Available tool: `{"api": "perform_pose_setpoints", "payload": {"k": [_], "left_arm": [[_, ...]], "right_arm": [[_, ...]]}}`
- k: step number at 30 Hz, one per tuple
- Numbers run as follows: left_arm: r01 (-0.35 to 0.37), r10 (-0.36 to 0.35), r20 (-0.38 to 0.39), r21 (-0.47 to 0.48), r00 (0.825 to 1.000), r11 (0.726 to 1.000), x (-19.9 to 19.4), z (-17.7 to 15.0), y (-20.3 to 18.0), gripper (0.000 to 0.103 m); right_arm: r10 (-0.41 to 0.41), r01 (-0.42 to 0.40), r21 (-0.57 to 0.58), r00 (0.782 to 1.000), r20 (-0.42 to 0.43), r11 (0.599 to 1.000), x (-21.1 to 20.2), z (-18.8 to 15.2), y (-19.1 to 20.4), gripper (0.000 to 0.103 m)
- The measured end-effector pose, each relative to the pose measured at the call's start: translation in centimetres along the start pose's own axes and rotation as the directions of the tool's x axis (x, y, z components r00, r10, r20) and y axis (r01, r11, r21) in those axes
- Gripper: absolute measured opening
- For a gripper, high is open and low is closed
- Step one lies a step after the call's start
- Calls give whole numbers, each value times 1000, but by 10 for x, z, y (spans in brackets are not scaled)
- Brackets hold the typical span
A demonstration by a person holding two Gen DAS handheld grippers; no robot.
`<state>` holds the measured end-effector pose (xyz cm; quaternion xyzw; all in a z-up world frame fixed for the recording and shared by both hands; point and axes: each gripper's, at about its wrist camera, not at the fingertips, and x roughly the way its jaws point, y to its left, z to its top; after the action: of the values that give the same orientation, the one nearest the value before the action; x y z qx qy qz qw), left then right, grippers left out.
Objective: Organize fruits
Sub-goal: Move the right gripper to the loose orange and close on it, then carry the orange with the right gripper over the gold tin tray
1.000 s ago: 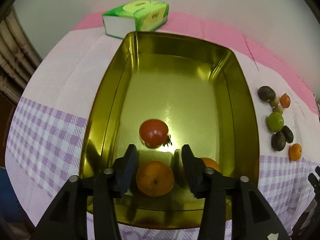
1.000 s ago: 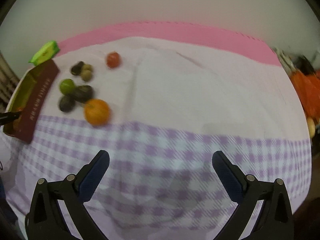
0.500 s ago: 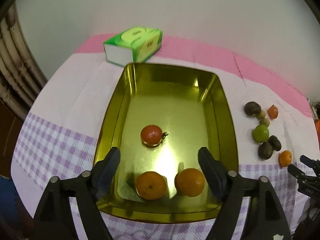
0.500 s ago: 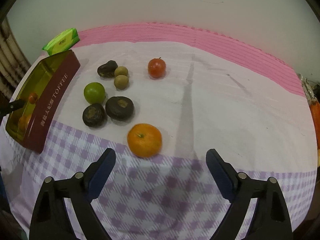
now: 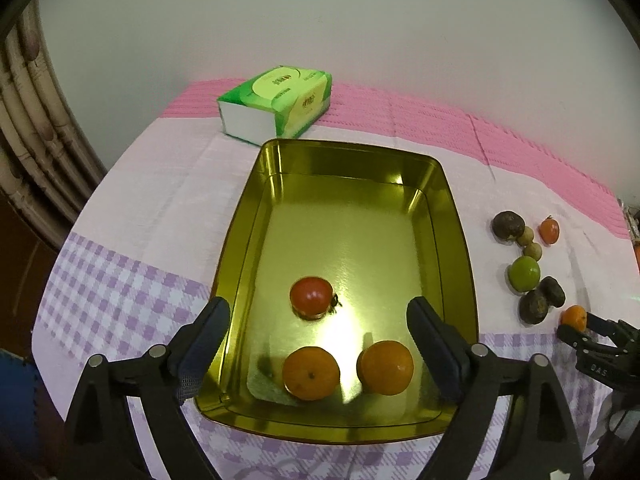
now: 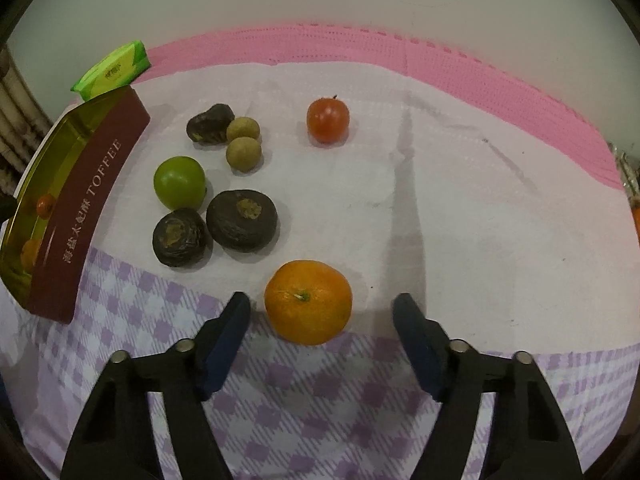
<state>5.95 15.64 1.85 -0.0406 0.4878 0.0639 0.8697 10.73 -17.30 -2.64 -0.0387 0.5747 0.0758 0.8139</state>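
Note:
A gold tin holds two oranges and a tomato. My left gripper hangs above the tin's near end, jaws wide and still opening, nothing between them. On the cloth to the right, a loose orange lies between the fingers of my right gripper. Those jaws are closing, and a gap shows on both sides of the fruit. The left wrist view shows the same orange at the right gripper's tips.
Beyond the loose orange lie a tomato, a green fruit, three dark wrinkled fruits and two small tan ones. The tin's maroon side stands at the left. A green tissue pack sits behind the tin.
My left gripper let go of an orange in the tin, opened wide and rose. My right gripper came up to the loose orange and its jaws narrowed around it.

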Motion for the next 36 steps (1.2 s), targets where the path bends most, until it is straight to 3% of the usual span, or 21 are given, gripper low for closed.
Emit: {"api": "perform_pose_setpoints", "payload": {"k": [8,23,36], "left_arm": [[-5,5,-7,-17,1000,1000,-3,-2,4,93],[-19,23,27,-128,999,992,-24,-5,40,101],[-27,37,36,-244,999,969,-39,-16,78,102]], "right_arm": [[6,-6,-11,1000,-4,1000,2,4,6,42],[49,-45,-71,998,50,996,-28,15,38,42],[211,-180,-269,973,89,946,-60,29,145,42]]}}
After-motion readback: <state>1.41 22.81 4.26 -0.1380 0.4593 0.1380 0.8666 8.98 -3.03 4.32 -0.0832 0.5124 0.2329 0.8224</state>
